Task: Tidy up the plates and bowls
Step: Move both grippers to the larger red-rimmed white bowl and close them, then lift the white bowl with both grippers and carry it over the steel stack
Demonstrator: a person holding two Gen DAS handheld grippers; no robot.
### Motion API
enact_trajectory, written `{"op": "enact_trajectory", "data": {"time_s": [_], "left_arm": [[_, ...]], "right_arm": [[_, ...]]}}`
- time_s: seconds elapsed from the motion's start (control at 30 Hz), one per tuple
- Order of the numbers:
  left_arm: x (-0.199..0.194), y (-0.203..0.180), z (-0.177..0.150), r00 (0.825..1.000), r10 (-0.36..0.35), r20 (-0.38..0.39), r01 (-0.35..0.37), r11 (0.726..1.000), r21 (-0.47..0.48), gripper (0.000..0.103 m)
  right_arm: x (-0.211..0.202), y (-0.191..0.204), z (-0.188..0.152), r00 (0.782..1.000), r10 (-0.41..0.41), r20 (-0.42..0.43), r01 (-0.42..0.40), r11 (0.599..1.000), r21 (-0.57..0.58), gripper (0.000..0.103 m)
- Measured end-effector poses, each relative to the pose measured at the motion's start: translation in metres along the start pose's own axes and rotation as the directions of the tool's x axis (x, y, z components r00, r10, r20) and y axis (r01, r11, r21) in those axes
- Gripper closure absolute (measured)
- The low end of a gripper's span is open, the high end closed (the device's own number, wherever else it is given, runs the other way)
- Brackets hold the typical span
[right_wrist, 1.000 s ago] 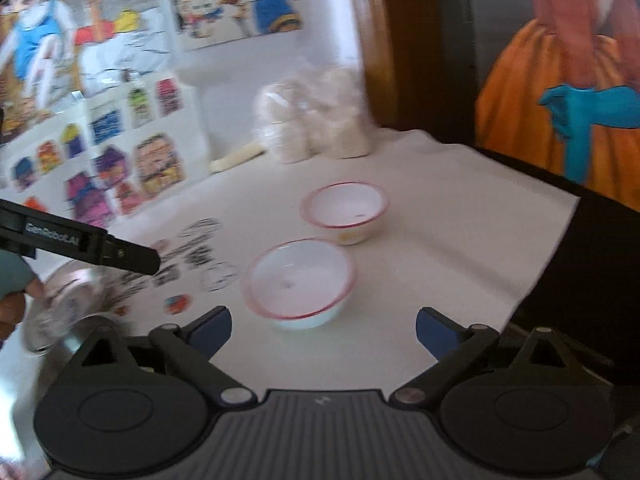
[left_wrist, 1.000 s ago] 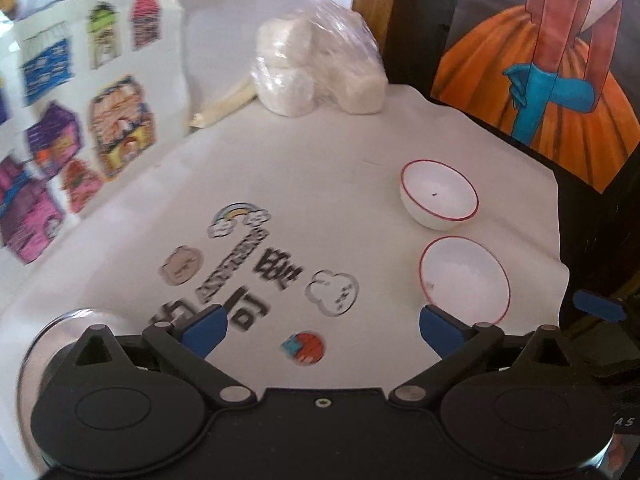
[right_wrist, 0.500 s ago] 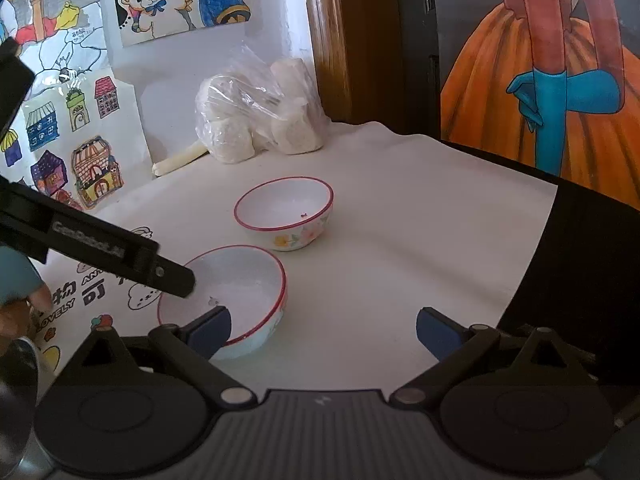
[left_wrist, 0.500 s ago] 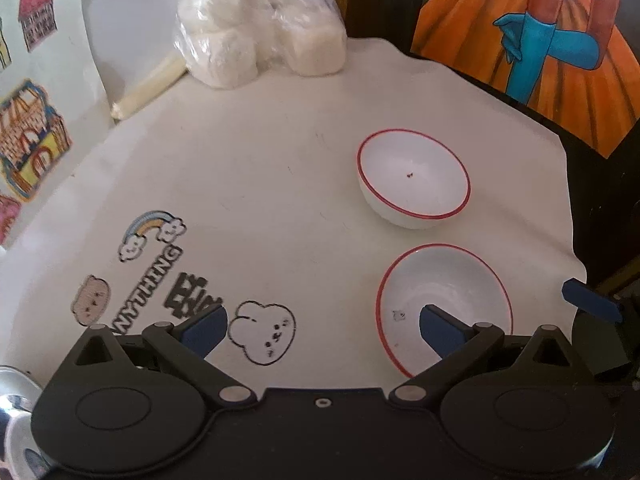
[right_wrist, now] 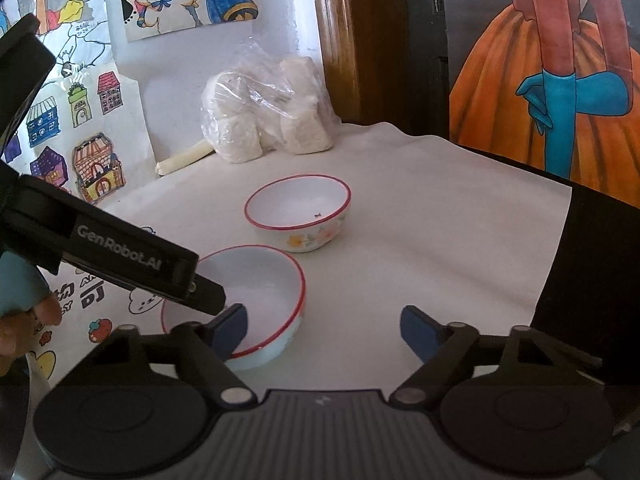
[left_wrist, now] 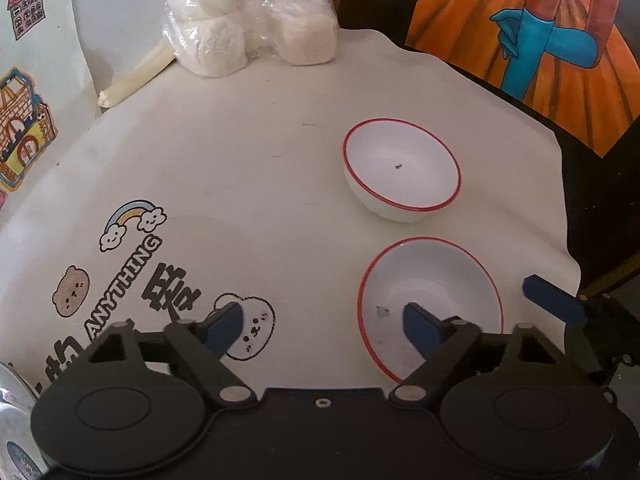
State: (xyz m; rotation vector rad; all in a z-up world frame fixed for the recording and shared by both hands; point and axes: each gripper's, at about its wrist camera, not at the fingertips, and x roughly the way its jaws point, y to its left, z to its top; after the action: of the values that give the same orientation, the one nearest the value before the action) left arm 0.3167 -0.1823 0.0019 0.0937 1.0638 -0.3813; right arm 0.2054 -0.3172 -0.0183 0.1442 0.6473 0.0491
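1. Bowls are seen on a white cloth [left_wrist: 248,168]: two white ones with thin red rims, standing upright and just apart, toward the cloth's right side.
2. At the far left of the left wrist view, the rim of a shiny plate [left_wrist: 12,392] is cut off by the frame; its pattern cannot be made out.
3. Cartoon prints are found left of centre on the cloth: a rainbow, a bear face, a white bunny, and the word "ANYTHING".
4. The left gripper [left_wrist: 320,322] is held low over the cloth, its jaws closing with nothing pressed between the blue pads; its right finger [left_wrist: 420,326] is seen over the nearer bowl.
5. The nearer bowl [left_wrist: 430,300] is shallow-looking from above, with a small grey mark inside.
6. The farther bowl [right_wrist: 298,214] carries a flower pattern on its outer wall and a dark speck inside.
7. The right gripper [right_wrist: 324,326] is also closing on nothing; its left finger [right_wrist: 230,328] overlaps the nearer bowl's rim, though contact cannot be judged.
8. Behind the bowls, a clear plastic bag [right_wrist: 264,120] of white lumps is set against the wall, a pale stick [right_wrist: 184,159] beside it.
9. Children's drawings of houses are fixed to the wall at left; a wooden frame and a painting [right_wrist: 560,92] of an orange skirt and a blue glove stand at right.
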Motion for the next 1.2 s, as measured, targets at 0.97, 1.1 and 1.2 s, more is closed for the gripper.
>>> {"op": "enact_trajectory", "data": {"time_s": [0.97,1.1,1.2], "left_arm": [[-0.010,-0.009,-0.012,0.997,-0.082,-0.010,0.083,0.996,0.033,0.091],[-0.019,-0.006,-0.015,0.996,-0.086,0.006,0.086,0.996,0.023,0.092],[-0.030,-0.002,-0.018,0.995,-0.093,0.033,0.093,0.996,0.015,0.092]], "right_arm": [[-0.013,0.009,-0.008,0.997,0.068,0.023,-0.070,0.991,0.117,0.078],[-0.019,0.012,-0.007,0.997,0.071,0.041,-0.075,0.991,0.115,0.078],[-0.027,0.017,-0.005,0.996,0.073,0.059,-0.079,0.991,0.110,0.078]]}}
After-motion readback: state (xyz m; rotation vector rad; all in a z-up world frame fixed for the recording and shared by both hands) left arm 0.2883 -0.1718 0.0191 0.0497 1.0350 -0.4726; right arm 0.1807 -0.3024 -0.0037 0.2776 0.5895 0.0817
